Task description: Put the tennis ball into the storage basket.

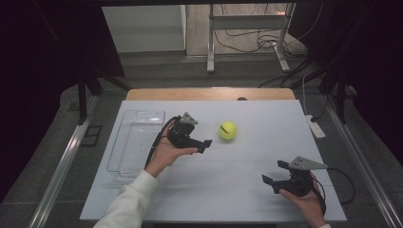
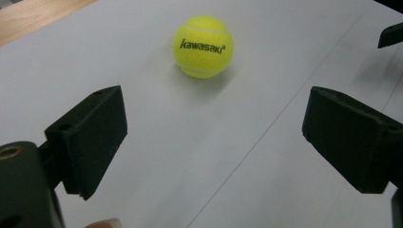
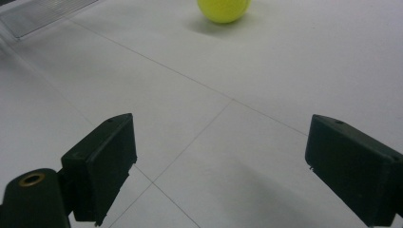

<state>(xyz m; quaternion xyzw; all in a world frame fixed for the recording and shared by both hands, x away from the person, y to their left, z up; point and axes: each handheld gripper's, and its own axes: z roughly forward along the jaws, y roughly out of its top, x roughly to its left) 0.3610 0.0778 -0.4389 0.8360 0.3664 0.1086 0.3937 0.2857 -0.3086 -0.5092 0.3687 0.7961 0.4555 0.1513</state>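
A fuzzy yellow tennis ball printed "kawasaki" rests on the white table sheet, near the left gripper at its twelve o'clock, jaws spread and empty, while the right gripper, likewise spread wide, sits well apart at five o'clock.

Left gripper: its two black jaws stand wide apart, nothing between them but bare white table; yellow-green tennis ball, printed "kawasaki", rests on the table ahead of the jaws, nearer the left one, untouched; a dark tip of the right gripper at the upper right edge; a thin seam line crosses the surface.
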